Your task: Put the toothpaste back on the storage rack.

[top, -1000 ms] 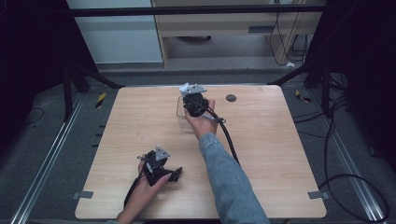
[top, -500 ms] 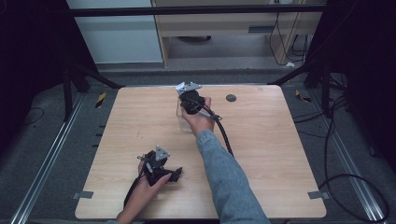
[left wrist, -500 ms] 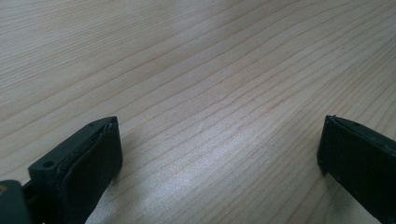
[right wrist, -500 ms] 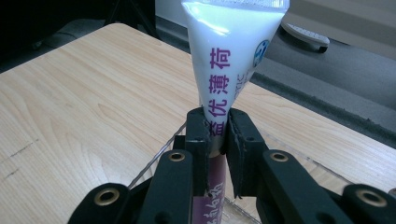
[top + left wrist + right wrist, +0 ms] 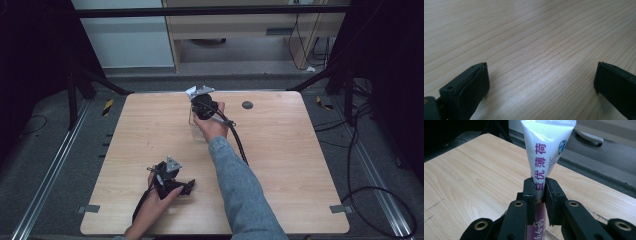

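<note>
A white toothpaste tube point(image 5: 546, 150) with purple lettering stands upright, flat crimped end up, and my right gripper point(image 5: 539, 192) is shut on its lower part. From above, that gripper point(image 5: 202, 102) hangs over the far middle of the wooden table point(image 5: 280, 165), the tube's white end point(image 5: 191, 90) poking out beyond it. A clear glass point(image 5: 196, 127) stands right under the hand, and the tube's lower end is hidden. My left gripper point(image 5: 189, 186) lies on the near left of the table. Its jaws point(image 5: 541, 82) stand wide apart over bare wood.
A small dark round disc point(image 5: 247, 105) lies on the table to the right of the right gripper. The right gripper's black cable point(image 5: 239, 142) trails back along the sleeve. Metal frame rails and loose cables run along the floor around the table.
The right gripper with the tube has shifted slightly away and to the left above the glass. The left gripper has stayed put.
</note>
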### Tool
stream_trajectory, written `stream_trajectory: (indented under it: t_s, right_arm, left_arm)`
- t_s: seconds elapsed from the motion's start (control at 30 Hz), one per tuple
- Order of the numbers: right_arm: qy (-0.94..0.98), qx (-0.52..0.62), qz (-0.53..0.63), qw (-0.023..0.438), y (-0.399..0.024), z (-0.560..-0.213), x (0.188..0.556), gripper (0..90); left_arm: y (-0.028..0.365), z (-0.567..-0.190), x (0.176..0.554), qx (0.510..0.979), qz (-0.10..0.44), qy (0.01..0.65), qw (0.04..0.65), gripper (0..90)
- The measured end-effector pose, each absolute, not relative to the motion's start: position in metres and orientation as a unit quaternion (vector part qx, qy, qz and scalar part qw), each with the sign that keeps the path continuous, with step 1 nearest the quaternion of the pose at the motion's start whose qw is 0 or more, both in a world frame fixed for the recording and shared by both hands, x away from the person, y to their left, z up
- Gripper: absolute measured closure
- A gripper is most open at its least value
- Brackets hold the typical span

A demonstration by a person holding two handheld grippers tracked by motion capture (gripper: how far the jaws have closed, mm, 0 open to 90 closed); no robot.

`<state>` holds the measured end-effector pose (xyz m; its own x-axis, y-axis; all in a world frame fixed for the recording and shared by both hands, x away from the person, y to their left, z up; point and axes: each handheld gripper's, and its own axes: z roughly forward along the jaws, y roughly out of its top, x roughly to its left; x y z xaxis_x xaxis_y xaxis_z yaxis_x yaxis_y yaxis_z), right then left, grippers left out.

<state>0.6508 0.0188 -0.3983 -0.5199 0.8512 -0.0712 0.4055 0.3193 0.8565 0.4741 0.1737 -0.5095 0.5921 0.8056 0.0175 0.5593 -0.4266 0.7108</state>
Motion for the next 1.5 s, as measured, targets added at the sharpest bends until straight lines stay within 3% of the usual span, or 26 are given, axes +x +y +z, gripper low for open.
stream_trajectory:
  t_s: [1.0, 1.5]
  right_arm:
    - [0.770, 0.412, 0.418, 0.252, 0.010, -0.399, 0.641, 74.1]
    - [0.763, 0.413, 0.428, 0.253, -0.007, -0.381, 0.626, 74.8]
  left_arm:
    - [0.174, -0.509, 0.474, 0.825, 0.181, 0.413, 0.340, 0.0]
    - [0.174, -0.509, 0.474, 0.827, 0.180, 0.411, 0.338, 0.0]
